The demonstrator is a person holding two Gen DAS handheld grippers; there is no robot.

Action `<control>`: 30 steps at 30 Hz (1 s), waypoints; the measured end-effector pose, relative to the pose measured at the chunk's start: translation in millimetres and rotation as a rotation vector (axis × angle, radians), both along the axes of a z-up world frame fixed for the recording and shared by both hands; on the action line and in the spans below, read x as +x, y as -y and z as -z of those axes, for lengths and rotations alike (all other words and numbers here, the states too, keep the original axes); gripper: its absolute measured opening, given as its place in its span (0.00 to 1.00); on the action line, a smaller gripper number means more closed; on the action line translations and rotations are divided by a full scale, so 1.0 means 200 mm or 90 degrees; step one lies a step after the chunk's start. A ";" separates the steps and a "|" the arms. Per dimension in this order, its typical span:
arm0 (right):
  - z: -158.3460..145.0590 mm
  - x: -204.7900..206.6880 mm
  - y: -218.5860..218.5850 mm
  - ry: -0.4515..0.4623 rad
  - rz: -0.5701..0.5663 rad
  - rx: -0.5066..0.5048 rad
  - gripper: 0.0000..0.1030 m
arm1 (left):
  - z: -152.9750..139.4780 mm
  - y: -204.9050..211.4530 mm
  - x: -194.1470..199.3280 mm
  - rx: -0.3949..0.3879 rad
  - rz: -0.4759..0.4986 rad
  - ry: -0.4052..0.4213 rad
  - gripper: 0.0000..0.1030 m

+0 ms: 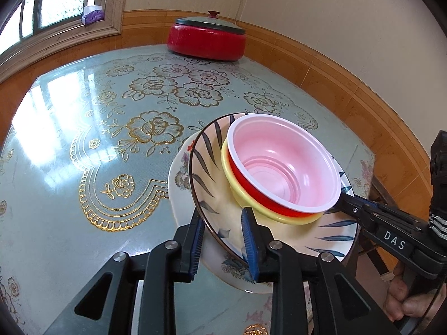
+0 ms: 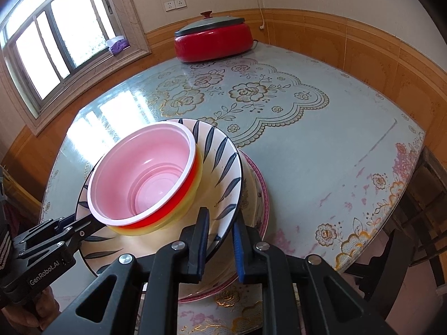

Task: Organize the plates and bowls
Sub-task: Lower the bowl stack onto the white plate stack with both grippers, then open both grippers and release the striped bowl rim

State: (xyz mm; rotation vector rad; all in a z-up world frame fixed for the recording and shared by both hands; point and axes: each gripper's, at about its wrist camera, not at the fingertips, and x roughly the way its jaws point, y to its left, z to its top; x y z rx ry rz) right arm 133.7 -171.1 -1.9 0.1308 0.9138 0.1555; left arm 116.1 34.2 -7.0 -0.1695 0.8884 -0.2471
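A red bowl with a pink inside (image 1: 282, 167) (image 2: 145, 173) is nested in a yellow bowl (image 1: 245, 195) (image 2: 156, 226). Both sit in a cream bowl with blue leaf strokes (image 1: 212, 167) (image 2: 223, 156). That bowl rests tilted on a white flowered plate (image 1: 181, 178) (image 2: 259, 189) lying on the table. My left gripper (image 1: 223, 223) straddles the leaf bowl's near rim, one finger inside and one outside, with a gap at the rim. My right gripper (image 2: 220, 229) straddles the opposite rim the same way. Each gripper shows in the other's view, left (image 2: 64, 223), right (image 1: 346, 198).
A red lidded electric pot (image 1: 206, 39) (image 2: 215, 39) stands at the table's far edge by the wall. The round glass-topped table (image 1: 83, 139) (image 2: 307, 139) has a flowered cloth. A dark chair (image 2: 419, 201) stands at its right side.
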 end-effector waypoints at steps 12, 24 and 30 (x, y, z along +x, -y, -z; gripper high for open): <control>-0.01 -0.04 -0.01 0.011 0.025 -0.001 0.16 | -0.04 0.00 -0.09 0.007 0.006 0.022 0.29; -0.07 -0.12 -0.01 0.072 0.029 -0.018 0.19 | -0.07 -0.01 -0.18 0.019 -0.041 0.043 0.36; -0.12 -0.19 0.00 0.108 0.029 -0.037 0.23 | -0.11 0.01 -0.25 0.054 -0.078 0.058 0.42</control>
